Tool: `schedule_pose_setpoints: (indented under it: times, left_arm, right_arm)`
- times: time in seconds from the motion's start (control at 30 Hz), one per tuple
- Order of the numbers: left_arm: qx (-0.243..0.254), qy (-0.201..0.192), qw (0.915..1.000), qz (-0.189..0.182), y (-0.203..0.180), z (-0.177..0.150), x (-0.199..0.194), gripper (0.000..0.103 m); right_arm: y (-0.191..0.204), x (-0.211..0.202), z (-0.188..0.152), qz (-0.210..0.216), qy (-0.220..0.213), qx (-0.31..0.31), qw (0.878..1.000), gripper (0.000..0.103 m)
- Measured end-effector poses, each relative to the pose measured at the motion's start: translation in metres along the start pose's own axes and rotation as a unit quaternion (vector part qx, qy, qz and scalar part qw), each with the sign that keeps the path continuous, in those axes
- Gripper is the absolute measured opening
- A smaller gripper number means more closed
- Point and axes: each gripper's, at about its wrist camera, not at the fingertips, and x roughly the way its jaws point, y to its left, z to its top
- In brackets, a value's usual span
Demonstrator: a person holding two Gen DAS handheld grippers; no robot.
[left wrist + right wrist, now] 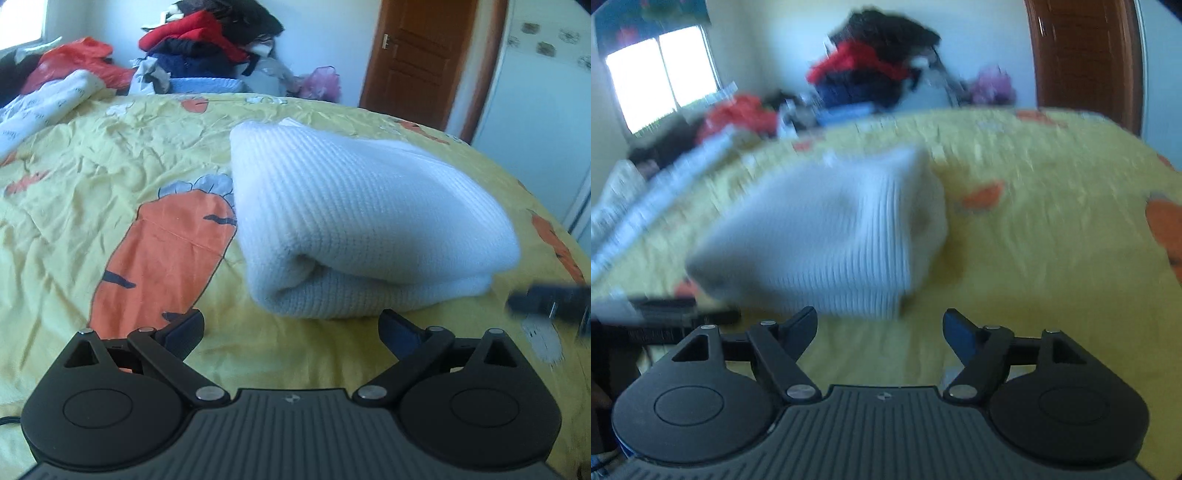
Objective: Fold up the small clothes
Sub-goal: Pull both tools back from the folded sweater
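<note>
**Item: 1 folded white knit, 2 grippers standing off**

We are holding the left gripper point(291, 325) with its jaws spread wide and nothing between them; it is hovering over the yellow carrot-print bedspread point(92, 177), just short of the white knit garment point(354, 221). We are holding the right gripper point(880, 325) likewise wide apart and empty, near the same garment point(827, 236) from the other side; that view is blurring, so fine detail is escaping us.

The garment is lying on the bedspread as a thick folded bundle, its rounded fold facing the left gripper. In the left view its long axis is running from near left to far right; the ribbing is running along that length.

Judgement: the fold is looking nearly complete. To finish well, we are advising a light press on the top layer, squaring loose edges without dragging the bundle across the sheet.

Beyond: a heap of clothes point(207, 40) against the wall, and a brown door point(421, 55).
</note>
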Motion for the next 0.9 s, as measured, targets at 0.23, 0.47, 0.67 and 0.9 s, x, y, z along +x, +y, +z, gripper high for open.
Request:
schedule_pose_setpoints:
  times: [0.23,0.47,0.67,0.9]
  left_arm:
    - [0.050,0.011,0.9974,0.051,-0.020,-0.004,0.016,0.103]
    - [0.054,-0.001,0.9970,0.056,-0.016,-0.018,0.005,0.103]
    - [0.054,-0.004,0.9972,0.051,-0.012,-0.014,0.009,0.103]
    - [0.048,-0.011,0.9970,0.059,-0.012,-0.015,0.014,0.103]
  right_arm:
    - [0.036,0.046,-0.010,-0.107,0.038,-0.027,0.993,0.102]
    - [0.056,0.043,-0.026,-0.122,0.023,-0.033,0.992,0.103]
    - [0.053,0.044,-0.018,-0.119,0.040,-0.035,0.991,0.103]
    - [0.041,0.044,-0.029,-0.130,-0.013,-0.026,0.991,0.103]
